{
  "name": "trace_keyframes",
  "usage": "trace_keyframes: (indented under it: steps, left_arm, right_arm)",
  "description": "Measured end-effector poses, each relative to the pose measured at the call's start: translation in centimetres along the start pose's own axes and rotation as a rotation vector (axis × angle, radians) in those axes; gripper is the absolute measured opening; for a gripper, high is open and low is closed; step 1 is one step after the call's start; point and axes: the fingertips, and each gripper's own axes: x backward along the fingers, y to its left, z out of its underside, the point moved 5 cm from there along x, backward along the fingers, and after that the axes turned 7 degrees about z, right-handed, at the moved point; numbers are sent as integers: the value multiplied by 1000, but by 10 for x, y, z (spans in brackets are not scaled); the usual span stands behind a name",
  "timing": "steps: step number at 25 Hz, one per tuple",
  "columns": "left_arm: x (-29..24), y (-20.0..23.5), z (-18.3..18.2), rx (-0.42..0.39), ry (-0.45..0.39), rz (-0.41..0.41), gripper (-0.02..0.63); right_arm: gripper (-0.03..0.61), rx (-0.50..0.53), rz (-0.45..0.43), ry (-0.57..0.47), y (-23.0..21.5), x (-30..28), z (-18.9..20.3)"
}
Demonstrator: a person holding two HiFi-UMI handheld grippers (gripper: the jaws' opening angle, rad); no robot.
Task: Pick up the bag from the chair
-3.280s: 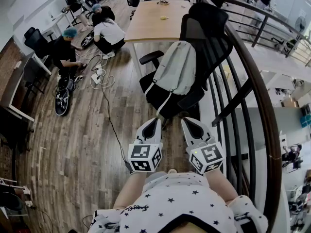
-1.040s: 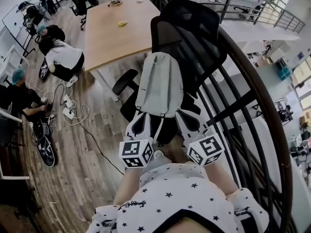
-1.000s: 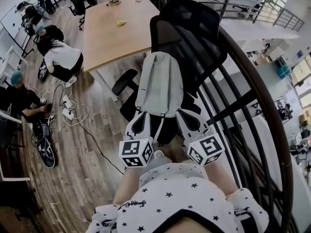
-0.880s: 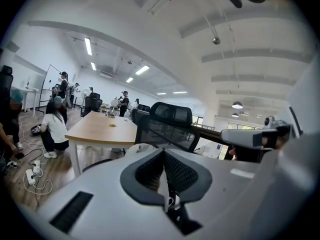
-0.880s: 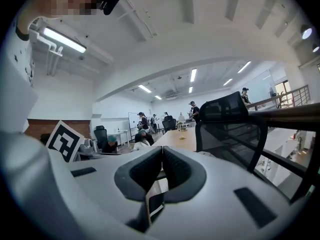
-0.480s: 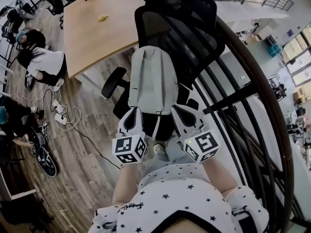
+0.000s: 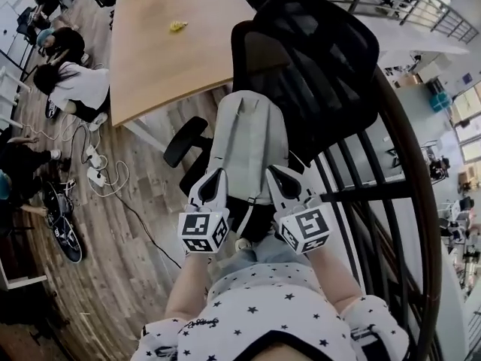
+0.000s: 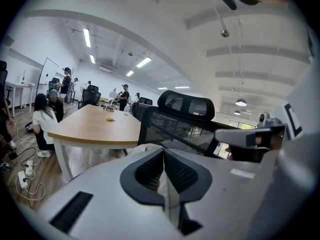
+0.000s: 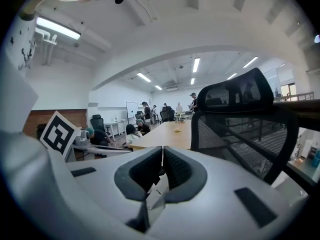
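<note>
A light grey bag stands upright on the seat of a black mesh office chair, leaning on its backrest. My left gripper is shut and empty, its tip by the bag's lower left side. My right gripper is also shut and empty, by the bag's lower right side. In the left gripper view the closed jaws point at the chair's backrest, and the bag's top shows just past them. The right gripper's closed jaws point past the chair.
A wooden table stands behind the chair at the left. A dark curved railing runs close along the right. Several people sit on the floor at the far left among cables. The chair's armrest juts out left.
Both grippers have moved forward and down, from just below the bag to beside its lower part. The chair and bag now sit closer in view. Both stay shut.
</note>
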Motion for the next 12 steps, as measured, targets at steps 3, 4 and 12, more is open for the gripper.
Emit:
trace_keyframes:
  steps: [3, 4, 12]
  left_arm:
    - [-30, 17, 2, -4, 18, 15, 14]
    - [-40, 23, 3, -3, 23, 17, 14]
    - [-120, 58, 23, 4, 87, 17, 15]
  right_arm:
    - [-3, 24, -1, 15, -17, -34, 2]
    - [-3, 32, -4, 20, -22, -44, 4]
    - [29, 120, -25, 89, -63, -121, 30]
